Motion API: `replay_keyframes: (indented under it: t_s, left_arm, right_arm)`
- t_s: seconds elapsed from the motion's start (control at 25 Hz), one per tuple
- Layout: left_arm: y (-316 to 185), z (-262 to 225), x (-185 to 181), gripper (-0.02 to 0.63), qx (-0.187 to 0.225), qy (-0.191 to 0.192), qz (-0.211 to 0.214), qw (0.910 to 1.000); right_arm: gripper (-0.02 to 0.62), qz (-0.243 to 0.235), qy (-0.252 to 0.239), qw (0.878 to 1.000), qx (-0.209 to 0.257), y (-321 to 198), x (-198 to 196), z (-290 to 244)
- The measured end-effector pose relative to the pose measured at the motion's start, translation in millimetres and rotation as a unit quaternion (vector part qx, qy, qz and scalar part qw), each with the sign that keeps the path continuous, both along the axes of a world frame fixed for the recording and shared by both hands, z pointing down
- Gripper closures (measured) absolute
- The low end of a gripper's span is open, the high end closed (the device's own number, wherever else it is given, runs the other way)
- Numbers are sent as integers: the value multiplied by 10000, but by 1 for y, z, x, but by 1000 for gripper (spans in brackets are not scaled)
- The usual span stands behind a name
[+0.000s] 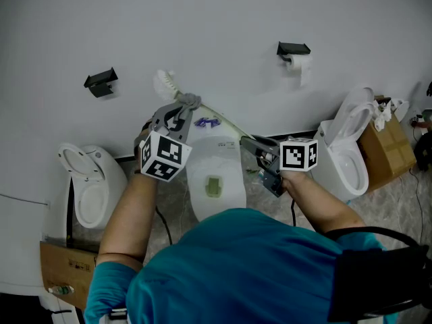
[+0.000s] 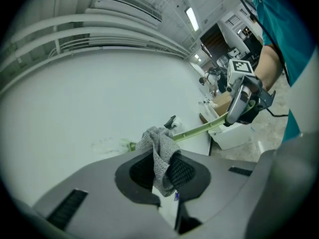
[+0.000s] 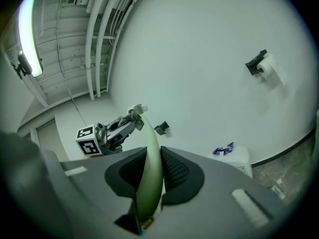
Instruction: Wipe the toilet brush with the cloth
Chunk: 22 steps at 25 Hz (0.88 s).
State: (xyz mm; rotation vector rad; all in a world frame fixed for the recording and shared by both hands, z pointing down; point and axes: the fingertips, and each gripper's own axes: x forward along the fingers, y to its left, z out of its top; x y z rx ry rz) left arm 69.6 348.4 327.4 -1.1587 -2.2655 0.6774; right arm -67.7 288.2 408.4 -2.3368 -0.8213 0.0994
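While the right tool clamps the green handle of the brush, the left tool pinches a grey cloth against that handle.

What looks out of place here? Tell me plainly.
Only a crumpled blue wrapper lying loose on the white toilet cistern, like litter. The grey knitted cloth in the left hand-held gripper and the pale green toilet brush handle in the right hand-held gripper look properly held.

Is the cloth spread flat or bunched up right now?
Bunched: the grey cloth sits crumpled in the left claw, against the green brush handle.
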Motion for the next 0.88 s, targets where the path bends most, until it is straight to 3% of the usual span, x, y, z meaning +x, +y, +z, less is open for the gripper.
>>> replay_keyframes:
  t_s: [0.16,0.32,0.52,0.88]
  left_arm:
    - [-10,7,-13,569,560,-814,345,9945]
    - [-25,34,-43,569,1417,-1402,967,9751]
    - [-44,51,-74,569,1750,-1204,1456,9663]
    - [-41,45,-87,569,1781,-1312,1576,9624]
  right_arm:
    - [535,131,372,9992,-87,7,-2,-17]
    - [535,85,190,9982,-565,8,4,-37]
    - [535,-96,-59,9961,-871,3,23,-45]
    - [535,-171,-963,9855,-1390,2,26,-39]
